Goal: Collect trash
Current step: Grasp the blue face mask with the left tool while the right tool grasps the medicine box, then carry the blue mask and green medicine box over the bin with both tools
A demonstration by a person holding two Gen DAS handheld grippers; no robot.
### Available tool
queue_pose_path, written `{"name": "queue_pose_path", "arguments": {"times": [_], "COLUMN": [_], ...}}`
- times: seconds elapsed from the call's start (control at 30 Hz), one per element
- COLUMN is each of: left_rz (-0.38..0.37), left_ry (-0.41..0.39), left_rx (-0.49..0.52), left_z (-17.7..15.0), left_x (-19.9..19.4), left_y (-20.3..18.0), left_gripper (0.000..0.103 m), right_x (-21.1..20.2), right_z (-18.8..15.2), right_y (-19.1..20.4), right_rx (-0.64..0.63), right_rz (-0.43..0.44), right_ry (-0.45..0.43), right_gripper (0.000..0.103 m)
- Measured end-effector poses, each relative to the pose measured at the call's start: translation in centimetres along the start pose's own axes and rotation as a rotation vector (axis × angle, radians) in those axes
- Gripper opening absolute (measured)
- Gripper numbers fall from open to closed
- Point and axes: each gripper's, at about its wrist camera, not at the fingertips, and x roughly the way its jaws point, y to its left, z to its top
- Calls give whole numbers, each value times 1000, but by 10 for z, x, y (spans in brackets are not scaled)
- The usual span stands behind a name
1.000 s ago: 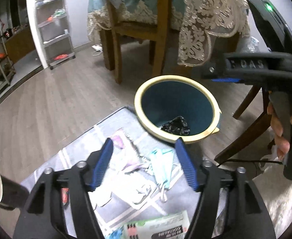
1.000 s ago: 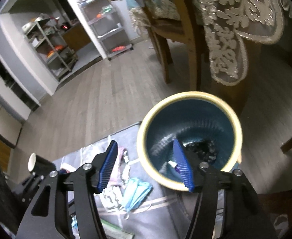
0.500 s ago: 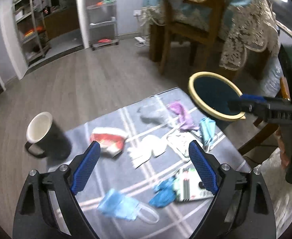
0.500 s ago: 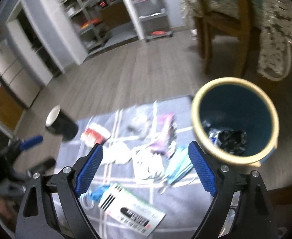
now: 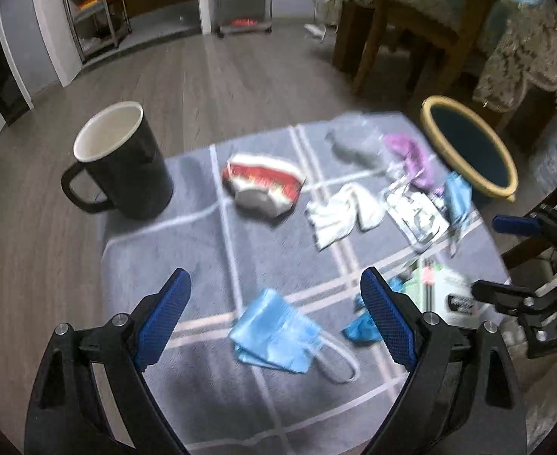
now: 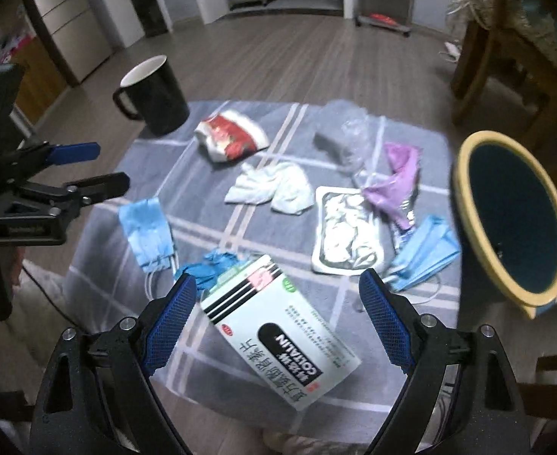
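Trash lies on a grey checked cloth (image 5: 202, 265). A blue face mask (image 5: 274, 333) lies just ahead of my open, empty left gripper (image 5: 276, 316). A white medicine box (image 6: 278, 337) lies between the fingers of my open, empty right gripper (image 6: 278, 322). Further off lie a red and white wrapper (image 6: 231, 138), a white tissue (image 6: 274, 189), a silver pouch (image 6: 346, 235), a purple wrapper (image 6: 400, 174), a second blue mask (image 6: 426, 254) and a blue glove (image 6: 214, 269). The yellow-rimmed bin (image 6: 510, 220) stands at the right; it also shows in the left wrist view (image 5: 468, 148).
A black mug (image 5: 119, 159) stands at the cloth's far left corner. Wooden chairs (image 5: 403, 26) and a table with a lace cloth stand behind the bin. Metal shelves (image 5: 96, 7) line the far wall. Grey wood floor surrounds the cloth.
Both grippers have pulled back from over the bin and swung left over the cloth. Their fingers have opened wider. The mug and the nearer trash have come into view.
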Motion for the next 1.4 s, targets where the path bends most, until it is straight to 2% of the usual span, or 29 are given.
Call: {"name": "queue_pose_path", "arguments": {"times": [0.17,0.33,0.43,0.53,0.67,0.77,0.9,0.93,0.97,1.0,1.07,1.2,1.3,1.4], "left_rz": [20,25,36,41,44,48,46,44,43,40,16,23,28,48], "left_ry": [116,188,224,259,269,275,286,297,306,309,308,281,235,172], "left_rx": [-10,-20,-15,-25,-29,-24,-19,-16,-13,-13,-12,21,31,37], "left_z": [-10,-18,-22,-26,-31,-32,-35,-34,-35,-36,-36,-33,-27,-20], "left_x": [31,49,57,65,70,72,77,81,82,83,84,79,72,60], "left_y": [8,11,12,15,17,17,16,15,15,15,13,8,3,2], "left_gripper": [89,89,89,88,88,87,77,74,68,61,49,23,18,17], "right_x": [16,41,54,64,70,72,77,78,78,77,73,58,49,42], "right_z": [-6,-15,-23,-32,-36,-39,-42,-42,-42,-41,-37,-26,-18,-12], "right_y": [6,9,22,37,45,47,48,47,46,43,38,33,28,22], "right_rx": [-25,-47,-114,-203,-273,-302,-328,-330,-327,-310,-271,-221,-193,-155], "right_rz": [25,21,15,-33,-109,-166,-229,-245,-258,-254,-219,-159,-131,-108], "right_ry": [75,190,251,288,278,274,276,276,273,273,268,218,182,155], "right_gripper": [88,88,88,89,89,82,75,67,56,50,26,20,20,20]}}
